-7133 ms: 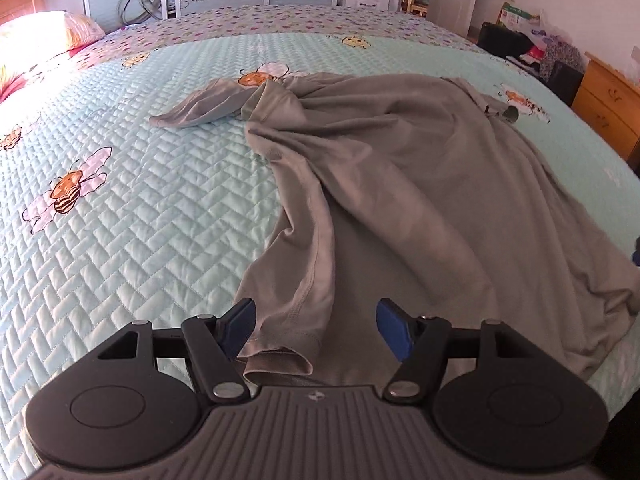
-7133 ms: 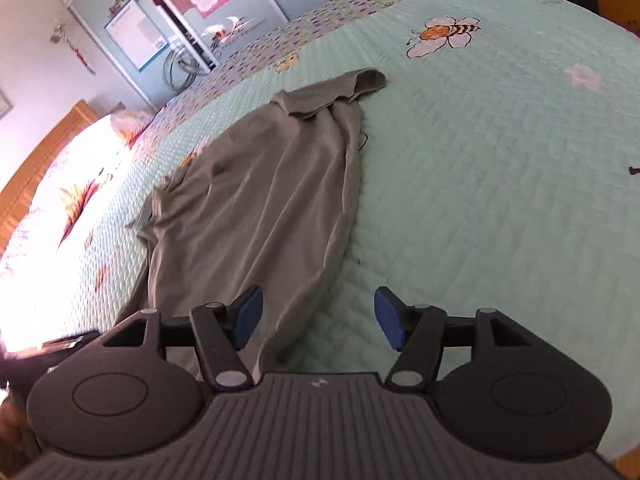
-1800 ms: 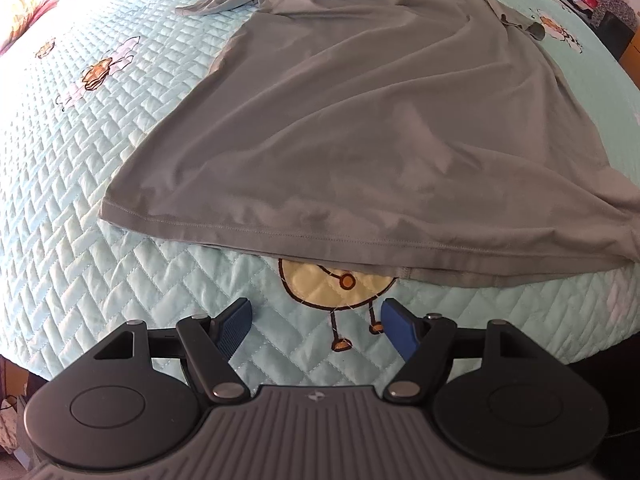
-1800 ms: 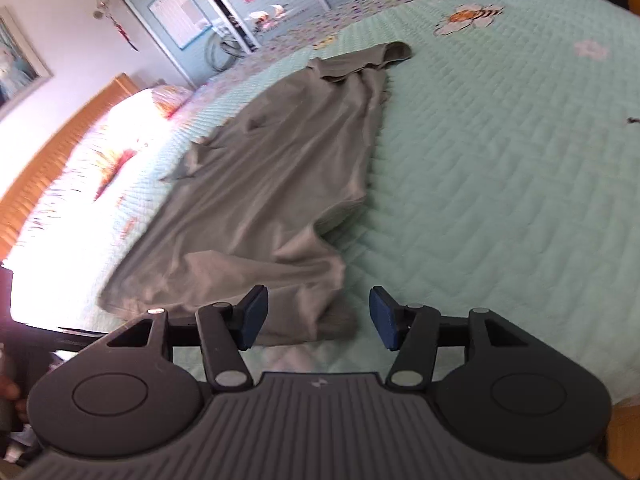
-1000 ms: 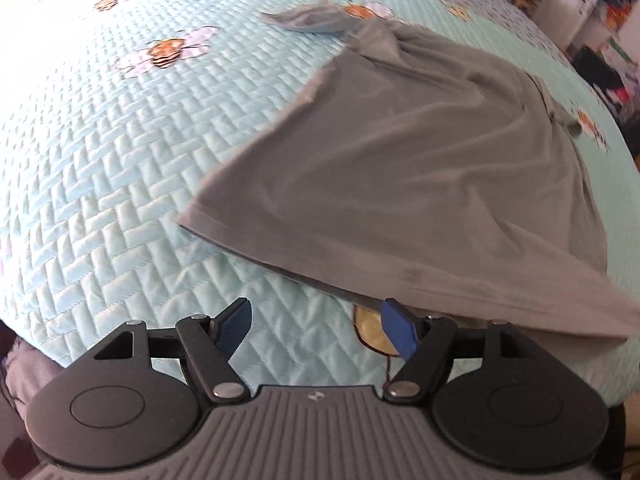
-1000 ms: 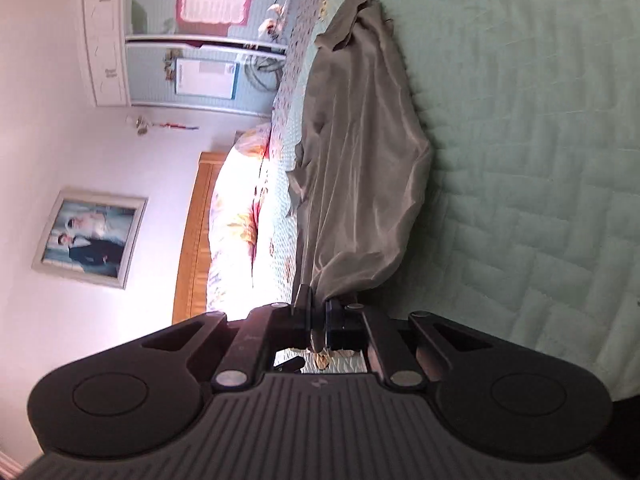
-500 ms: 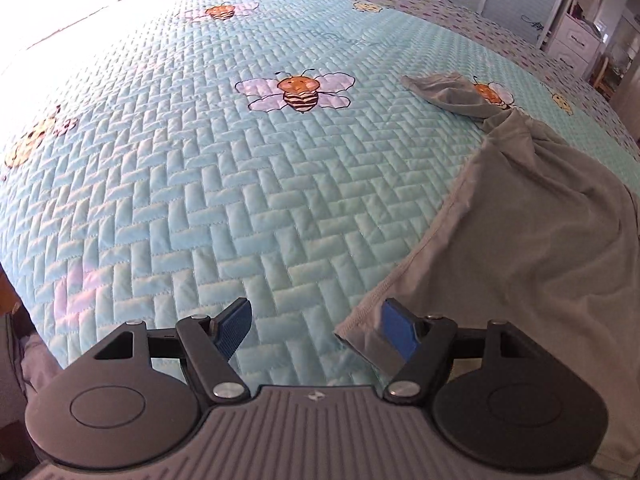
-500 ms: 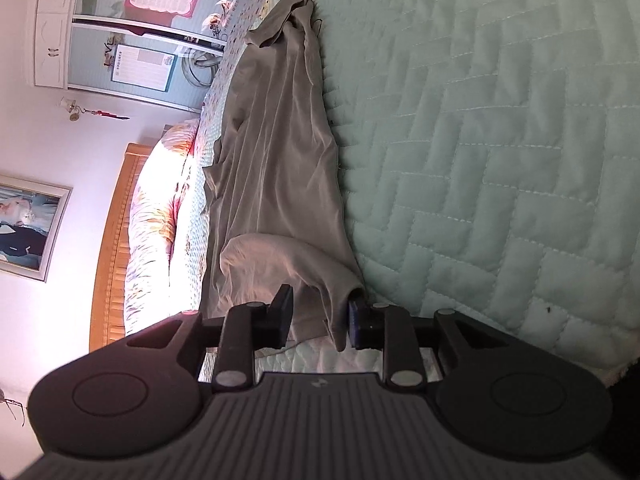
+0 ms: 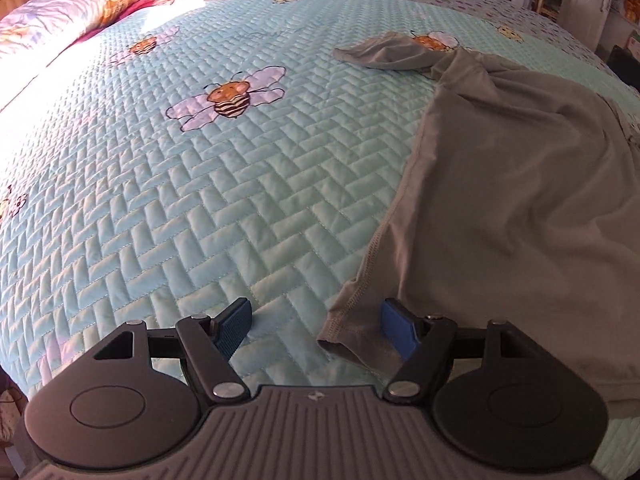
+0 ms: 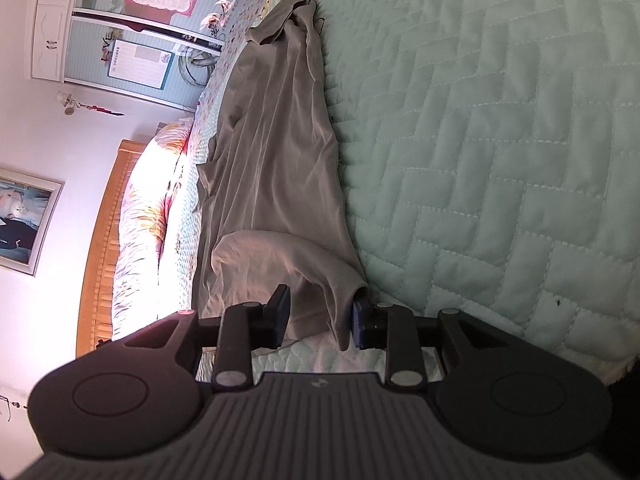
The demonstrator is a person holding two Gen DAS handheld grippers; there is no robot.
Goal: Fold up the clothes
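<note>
Letting go a moment ago, the right gripper (image 10: 320,318) has just opened partway around the gray shirt (image 10: 280,160) corner. The left gripper (image 9: 316,326) has slid to the shirt's other corner at the bed (image 9: 200,200) edge, fingers wide, holding nothing.

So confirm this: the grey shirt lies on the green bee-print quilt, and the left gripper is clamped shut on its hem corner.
Not quite. The left gripper is open, the hem corner of the grey shirt lying loose between its pads, as the left wrist view shows. The shirt does lie on the bee-print quilt.

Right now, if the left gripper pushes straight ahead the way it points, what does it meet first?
Probably the quilt. The left gripper is open and tilted down at the bed, with the corner of the grey shirt lying by its right finger, so it could brush that hem first; depth is unclear.
</note>
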